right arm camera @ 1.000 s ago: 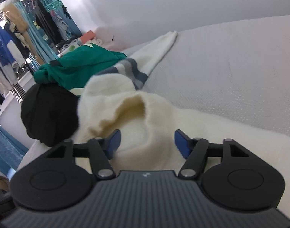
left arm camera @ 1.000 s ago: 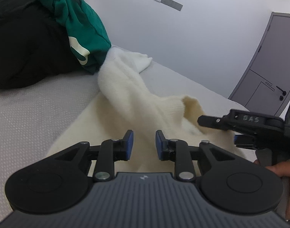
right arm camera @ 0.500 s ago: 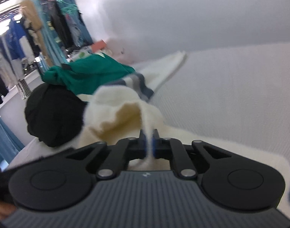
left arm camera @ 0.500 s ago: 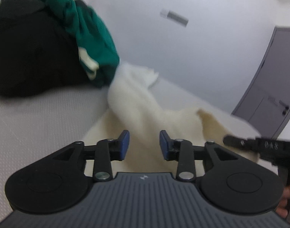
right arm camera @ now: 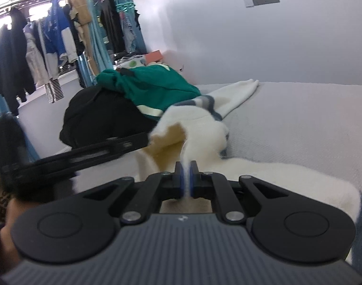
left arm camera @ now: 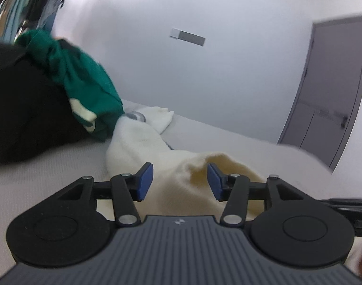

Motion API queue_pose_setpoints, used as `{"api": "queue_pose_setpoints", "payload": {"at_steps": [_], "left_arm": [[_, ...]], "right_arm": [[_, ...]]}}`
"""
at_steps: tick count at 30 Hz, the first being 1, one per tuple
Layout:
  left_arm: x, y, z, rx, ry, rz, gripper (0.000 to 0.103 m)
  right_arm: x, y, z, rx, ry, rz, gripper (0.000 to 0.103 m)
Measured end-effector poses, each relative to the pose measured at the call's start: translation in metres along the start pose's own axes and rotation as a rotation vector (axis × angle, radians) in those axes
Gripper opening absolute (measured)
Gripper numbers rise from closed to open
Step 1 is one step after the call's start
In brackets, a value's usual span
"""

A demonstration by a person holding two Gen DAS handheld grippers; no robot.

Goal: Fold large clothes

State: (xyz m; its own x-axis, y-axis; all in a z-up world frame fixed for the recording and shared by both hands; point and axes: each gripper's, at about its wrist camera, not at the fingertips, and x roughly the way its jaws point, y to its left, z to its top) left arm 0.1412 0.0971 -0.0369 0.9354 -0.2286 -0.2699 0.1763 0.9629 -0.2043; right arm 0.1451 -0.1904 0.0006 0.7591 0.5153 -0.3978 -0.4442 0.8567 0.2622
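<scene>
Jaws of the right gripper (right arm camera: 186,182) pinch the soft, floppy cream knitted sweater (right arm camera: 200,128) by its opening's edge on the grey bed (right arm camera: 299,123), while the left gripper (left arm camera: 180,181), jaws opening around nothing, faces the rim at twelve o'clock.

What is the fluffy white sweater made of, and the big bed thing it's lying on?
The cream sweater looks like soft fuzzy knit, maybe wool or fleece: its edges are hairy. The grey bed cover looks like woven cotton with a fine bumpy pattern, matte, not shiny.

Blurred left claw (right arm camera: 143,140); sweater (right arm camera: 276,175) edge-cropped
</scene>
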Motion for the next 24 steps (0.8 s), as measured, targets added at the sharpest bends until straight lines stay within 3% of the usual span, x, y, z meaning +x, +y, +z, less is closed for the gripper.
{"api": "queue_pose_setpoints", "payload": {"at_steps": [4,8,9,10,11,14,20,24], "left_arm": [[0.026,-0.018,-0.006,0.155,0.048,0.082,0.057],[0.056,-0.019,-0.009,0.200,0.075,0.168,0.057],[0.064,-0.018,-0.008,0.195,0.083,0.188,0.056],[0.071,-0.016,-0.007,0.181,0.091,0.206,0.049],[0.075,-0.013,-0.005,0.171,0.092,0.214,0.033],[0.075,-0.005,-0.003,0.140,0.080,0.219,0.009],[0.043,0.008,0.021,-0.006,-0.003,0.155,0.007],[0.019,0.001,0.025,-0.027,-0.046,0.137,0.007]], "right_arm": [[-0.003,0.004,-0.003,0.006,0.005,0.004,0.007],[0.001,0.007,-0.006,-0.005,0.019,0.011,0.007],[0.002,0.009,-0.007,-0.018,0.020,0.007,0.007],[0.003,0.010,-0.007,-0.035,0.021,-0.002,0.007],[0.005,0.012,-0.008,-0.050,0.022,-0.014,0.007],[0.011,0.013,-0.009,-0.070,0.024,-0.055,0.007],[0.026,0.004,-0.009,0.005,0.035,-0.099,0.010],[0.037,0.010,-0.011,0.028,0.052,-0.144,0.016]]}}
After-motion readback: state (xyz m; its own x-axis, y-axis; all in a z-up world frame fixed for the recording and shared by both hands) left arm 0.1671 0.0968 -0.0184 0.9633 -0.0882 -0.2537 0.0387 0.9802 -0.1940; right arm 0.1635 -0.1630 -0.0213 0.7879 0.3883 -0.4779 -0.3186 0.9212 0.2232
